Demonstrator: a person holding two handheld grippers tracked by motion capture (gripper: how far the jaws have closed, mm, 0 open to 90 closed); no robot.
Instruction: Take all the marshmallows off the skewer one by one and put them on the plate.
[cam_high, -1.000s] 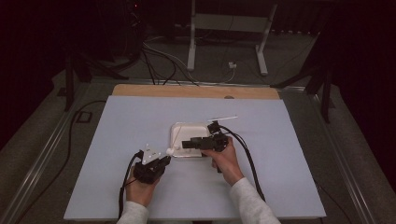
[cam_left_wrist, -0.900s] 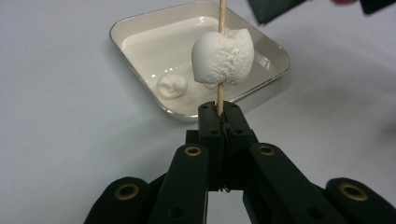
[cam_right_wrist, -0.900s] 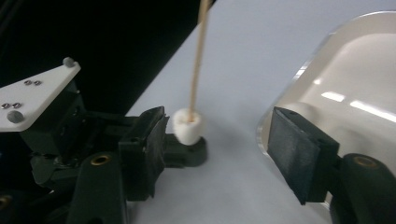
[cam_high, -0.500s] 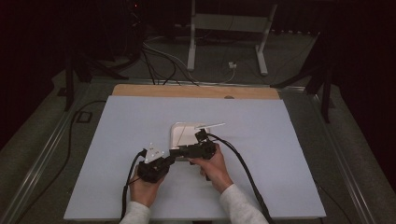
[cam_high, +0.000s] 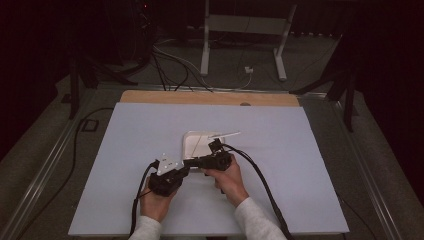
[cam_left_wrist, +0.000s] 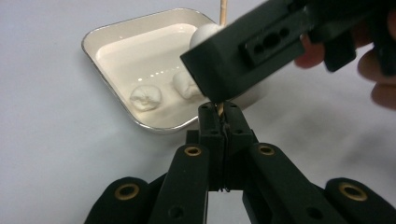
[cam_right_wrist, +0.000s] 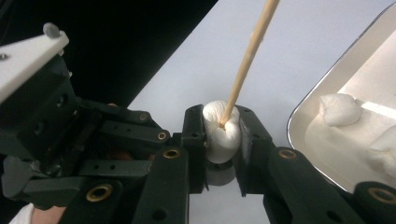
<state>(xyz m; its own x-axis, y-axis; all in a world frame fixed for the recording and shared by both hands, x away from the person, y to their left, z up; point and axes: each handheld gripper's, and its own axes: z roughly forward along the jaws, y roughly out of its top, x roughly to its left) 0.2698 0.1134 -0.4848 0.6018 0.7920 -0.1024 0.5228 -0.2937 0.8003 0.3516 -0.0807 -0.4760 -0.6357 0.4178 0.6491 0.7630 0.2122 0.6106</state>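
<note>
My left gripper (cam_left_wrist: 224, 123) is shut on the lower end of a thin wooden skewer (cam_right_wrist: 252, 46), which stands up between its jaws. A white marshmallow (cam_right_wrist: 219, 140) is threaded on that skewer just above the left jaws. My right gripper (cam_right_wrist: 222, 121) has just been closing, and its pads now press on both sides of the marshmallow. In the high view the right gripper (cam_high: 194, 161) meets the left gripper (cam_high: 186, 169) at the near edge of a white tray (cam_high: 189, 139). Two more marshmallows (cam_left_wrist: 145, 97) lie in the tray (cam_left_wrist: 100, 39).
The tray sits mid-table on a pale lavender mat (cam_high: 310, 165), with bare mat on all sides. Black cables (cam_high: 260, 180) trail from both grippers toward the near edge. Beyond the table's far wooden edge (cam_high: 210, 97) are a stand's legs and floor cables.
The right gripper has moved left from over the tray to the left gripper's tips, and its jaws have narrowed onto the marshmallow on the skewer. The left hand has stayed put.
</note>
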